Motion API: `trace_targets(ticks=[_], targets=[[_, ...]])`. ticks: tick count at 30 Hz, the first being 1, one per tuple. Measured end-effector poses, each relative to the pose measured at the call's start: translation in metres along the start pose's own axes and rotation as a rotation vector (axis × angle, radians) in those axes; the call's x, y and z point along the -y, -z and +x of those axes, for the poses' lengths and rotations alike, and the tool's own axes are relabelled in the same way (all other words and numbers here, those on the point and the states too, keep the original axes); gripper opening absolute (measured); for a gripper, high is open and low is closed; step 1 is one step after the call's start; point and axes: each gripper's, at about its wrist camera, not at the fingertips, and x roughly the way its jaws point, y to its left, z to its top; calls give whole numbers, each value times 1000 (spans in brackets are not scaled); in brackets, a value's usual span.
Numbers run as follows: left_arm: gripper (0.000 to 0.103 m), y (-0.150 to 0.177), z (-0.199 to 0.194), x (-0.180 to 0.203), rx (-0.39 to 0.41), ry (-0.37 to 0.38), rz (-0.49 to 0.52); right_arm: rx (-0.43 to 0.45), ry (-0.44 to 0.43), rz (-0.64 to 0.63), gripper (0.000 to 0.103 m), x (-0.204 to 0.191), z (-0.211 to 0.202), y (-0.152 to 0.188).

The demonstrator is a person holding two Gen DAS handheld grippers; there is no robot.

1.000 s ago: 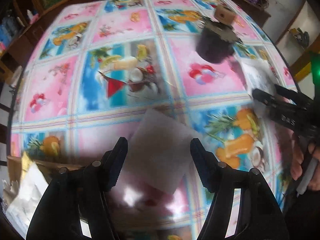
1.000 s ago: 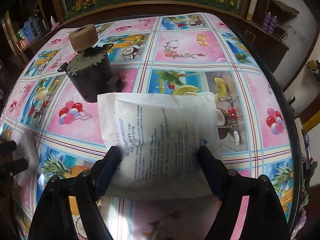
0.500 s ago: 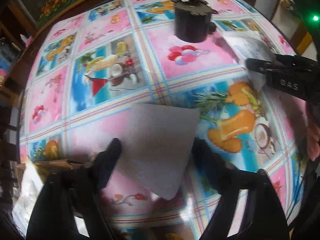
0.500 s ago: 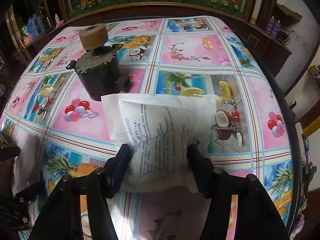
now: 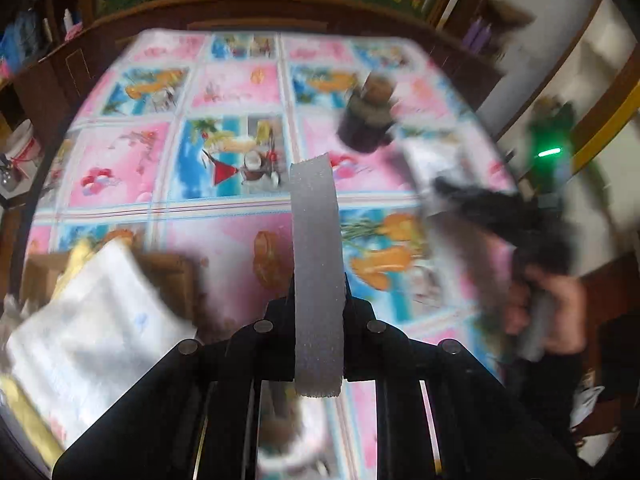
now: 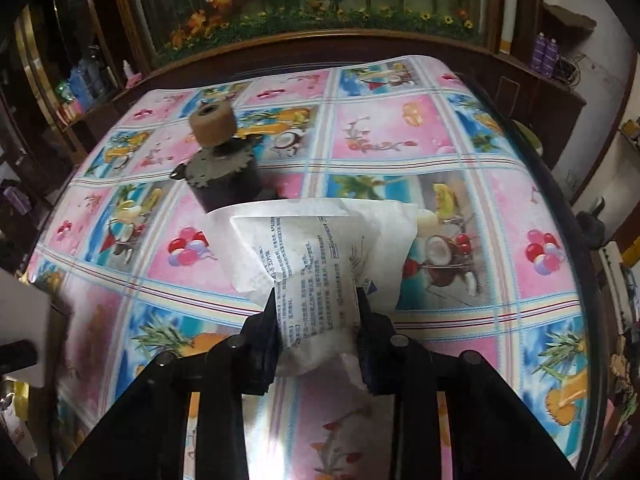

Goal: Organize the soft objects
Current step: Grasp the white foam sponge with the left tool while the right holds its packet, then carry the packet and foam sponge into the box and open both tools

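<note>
My left gripper (image 5: 319,300) is shut on a grey-white foam pad (image 5: 316,256), held edge-on and lifted off the table. My right gripper (image 6: 318,312) is shut on a white soft packet with printed text (image 6: 316,256), squeezed at its near end and raised above the tablecloth. In the left wrist view the right gripper (image 5: 500,216) is a dark blur at the right with the packet (image 5: 436,160) in it. The foam pad also shows at the left edge of the right wrist view (image 6: 24,320).
A dark motor with a tan roller on top (image 6: 220,160) stands on the colourful tablecloth (image 6: 440,140), just behind the packet. A cardboard box (image 5: 168,272) holding a white bag (image 5: 96,340) sits at the left near edge. Dark wooden furniture surrounds the table.
Both grippers have closed on their objects and lifted them. The foam pad went from flat on the table to edge-on between the left jaws. The packet is squeezed and raised.
</note>
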Motion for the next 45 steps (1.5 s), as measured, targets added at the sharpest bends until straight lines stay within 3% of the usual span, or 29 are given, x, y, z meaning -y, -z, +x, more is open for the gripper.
trace_targets(ticks=[6,12,13,18,22,28,31,34,39,41,43,45], targets=[[13,56,-95,-51,188,43,-190,48,-61,-26,32,-19,-7,3],[13,112,-133,-113,258,82,-328,118,-173,-109,32,-62,-34,18],[13,120,-134,-123,253,88,-347,128,-209,-118,32,-72,-43,21],[13,139,-127,-151,220,272,-394,173,-408,-246,32,-156,-94,44],[13,148,-114,-175,187,375,-440,141,-490,-377,32,-232,-103,47],[14,160,-93,-202,118,483,-523,61,-535,-486,33,-312,-84,52],[17,161,-97,-204,117,489,-520,16,-563,-502,33,-330,-77,62],[17,162,-97,-205,108,501,-519,23,-511,-482,33,-329,-78,70],[17,160,-92,-210,83,542,-528,30,-585,-464,35,-325,-100,71],[28,162,-94,-213,63,550,-523,-19,-578,-521,35,-339,-89,79],[28,162,-95,-218,39,541,-548,-54,-547,-563,36,-349,-75,84],[35,167,-99,-220,20,564,-560,-84,-557,-547,36,-350,-65,84]])
